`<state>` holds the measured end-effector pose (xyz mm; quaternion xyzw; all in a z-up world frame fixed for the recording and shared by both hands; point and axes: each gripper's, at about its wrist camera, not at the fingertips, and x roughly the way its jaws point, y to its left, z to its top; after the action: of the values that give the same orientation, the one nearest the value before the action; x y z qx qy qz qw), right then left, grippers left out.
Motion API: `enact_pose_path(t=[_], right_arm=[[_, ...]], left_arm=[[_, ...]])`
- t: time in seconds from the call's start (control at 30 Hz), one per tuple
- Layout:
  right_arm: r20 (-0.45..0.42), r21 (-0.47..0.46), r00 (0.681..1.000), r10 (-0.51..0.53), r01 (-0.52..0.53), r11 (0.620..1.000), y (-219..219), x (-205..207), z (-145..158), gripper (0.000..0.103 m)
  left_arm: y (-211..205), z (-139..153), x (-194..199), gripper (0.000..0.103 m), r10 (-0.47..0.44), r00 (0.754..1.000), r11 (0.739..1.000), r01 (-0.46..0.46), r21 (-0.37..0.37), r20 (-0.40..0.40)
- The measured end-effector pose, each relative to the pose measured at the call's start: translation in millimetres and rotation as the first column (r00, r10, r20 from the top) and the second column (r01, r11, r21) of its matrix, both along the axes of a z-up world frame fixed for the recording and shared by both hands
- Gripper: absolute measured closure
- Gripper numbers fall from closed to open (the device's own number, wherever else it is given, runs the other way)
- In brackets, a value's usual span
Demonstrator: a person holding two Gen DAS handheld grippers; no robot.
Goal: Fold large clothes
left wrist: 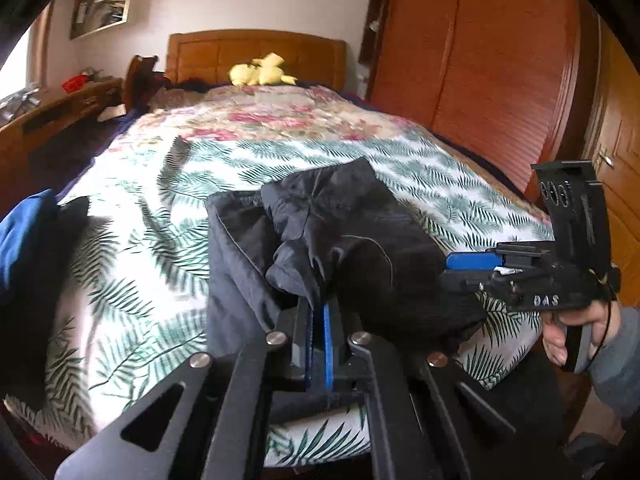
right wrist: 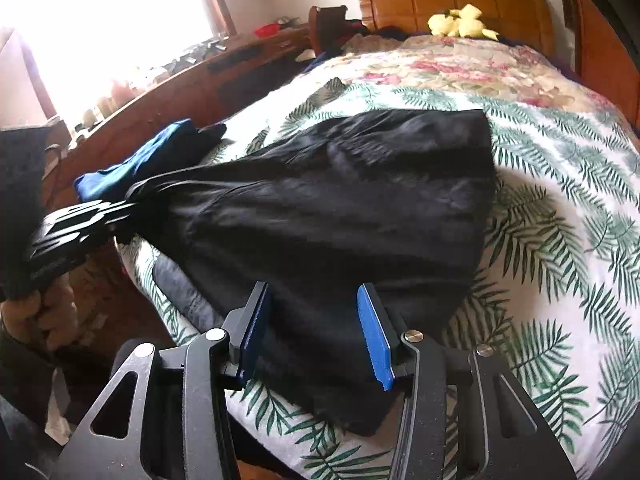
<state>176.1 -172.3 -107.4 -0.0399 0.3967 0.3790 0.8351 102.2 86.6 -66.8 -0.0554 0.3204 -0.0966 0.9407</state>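
A large black garment (right wrist: pixel 340 208) lies on the palm-leaf bedspread (right wrist: pixel 560 208) near the foot of the bed. It also shows bunched up in the left wrist view (left wrist: pixel 340 232). My left gripper (left wrist: pixel 318 308) is shut on a fold of the black garment at its left corner and lifts it; it also shows in the right wrist view (right wrist: pixel 120 210). My right gripper (right wrist: pixel 314 300) is open, its blue pads (right wrist: pixel 374 340) either side of the garment's near edge without clamping it. It appears from the side in the left wrist view (left wrist: pixel 452 268).
A blue garment (right wrist: pixel 136 164) lies at the bed's left edge, by a wooden dresser (right wrist: pixel 168 92). A yellow plush toy (right wrist: pixel 460 22) sits by the headboard (right wrist: pixel 452 0). A wooden wardrobe (left wrist: pixel 480 60) stands to the right of the bed.
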Motion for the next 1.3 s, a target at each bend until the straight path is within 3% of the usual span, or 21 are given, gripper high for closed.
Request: enact_pose_path(t=[0.1,0.23,0.37,0.63,0.8,1.0,1.13,1.3], right_arm=[[0.023,0.002,1.0,0.002,-0.002,1.0,4,4,10,0.058],[0.051,-0.02,0.999,0.014,-0.013,1.0,13,17,18,0.058],[0.053,-0.056,0.998,0.033,-0.03,0.998,29,38,14,0.058],[0.073,-0.167,0.997,-0.014,0.026,0.986,49,109,-11,0.057],[0.061,-0.206,0.995,-0.078,0.089,0.974,49,166,-24,0.04],[-0.109,-0.16,0.987,-0.118,0.1,0.982,48,219,-48,0.03],[-0.107,-0.178,0.987,-0.119,0.099,0.979,55,219,-58,0.025],[-0.102,-0.174,0.988,-0.119,0.1,0.98,57,214,-65,0.02]], left_arm=[[26,-5,-14,0.101,0.054,0.998,0.998,-0.054,-0.025,-0.014],[52,-35,-16,0.101,0.119,0.988,0.992,-0.121,-0.02,-0.095],[54,-59,-15,0.101,0.139,0.981,0.99,-0.14,0.002,-0.137],[55,-67,-10,0.101,0.129,0.98,0.992,-0.128,0.015,-0.151],[55,-65,-11,0.1,0.125,0.98,0.992,-0.127,0.0,-0.155],[58,-50,-20,0.095,0.134,0.975,0.991,-0.135,0.005,-0.18],[56,-44,-33,0.086,0.121,0.973,0.992,-0.113,0.052,-0.198],[53,-57,-35,0.08,0.107,0.966,0.994,-0.097,0.057,-0.235]])
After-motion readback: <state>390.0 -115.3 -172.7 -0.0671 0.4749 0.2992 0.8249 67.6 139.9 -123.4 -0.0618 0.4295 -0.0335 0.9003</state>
